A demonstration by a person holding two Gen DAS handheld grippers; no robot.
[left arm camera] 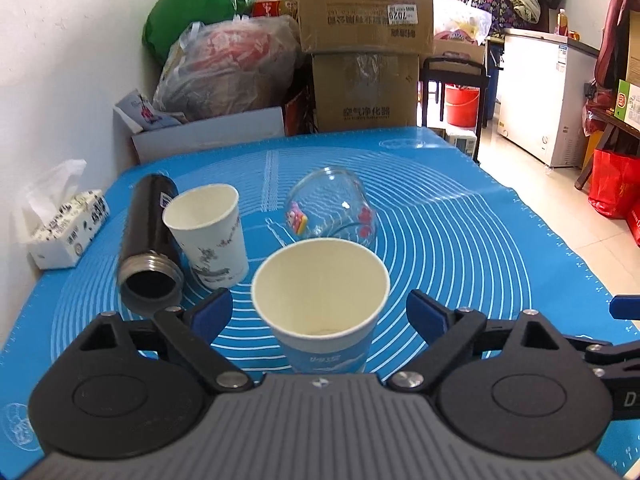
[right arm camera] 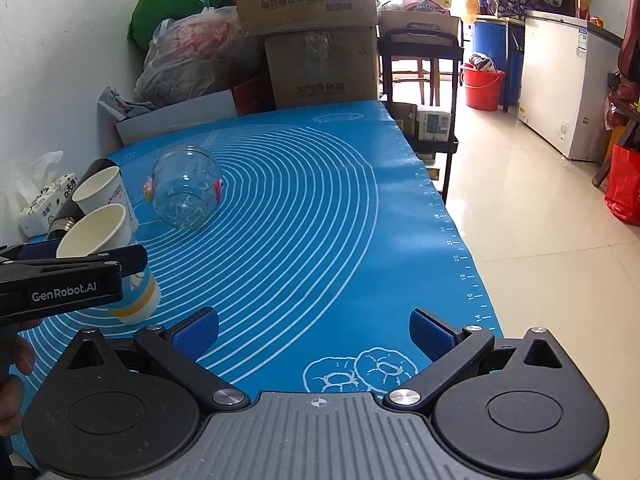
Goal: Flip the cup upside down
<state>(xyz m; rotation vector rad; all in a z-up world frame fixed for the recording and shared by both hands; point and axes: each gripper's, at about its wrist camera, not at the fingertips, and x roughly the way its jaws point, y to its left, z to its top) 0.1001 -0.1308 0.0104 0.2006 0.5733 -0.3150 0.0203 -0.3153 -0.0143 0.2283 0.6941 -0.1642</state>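
Note:
A blue-and-white paper cup (left arm camera: 320,304) stands upright, mouth up, on the blue mat (left arm camera: 460,248). My left gripper (left arm camera: 320,316) is open, with its blue pads on either side of the cup and apart from it. In the right wrist view the same cup (right arm camera: 108,256) stands at the left, with the left gripper's finger across it. My right gripper (right arm camera: 316,334) is open and empty over the mat near its front right part.
A second paper cup (left arm camera: 208,236) stands upright beside a black flask (left arm camera: 150,240) lying on its side. A clear glass jar (left arm camera: 332,212) lies on its side behind. A tissue box (left arm camera: 68,228) sits by the wall. The mat's right edge (right arm camera: 448,240) drops to the floor.

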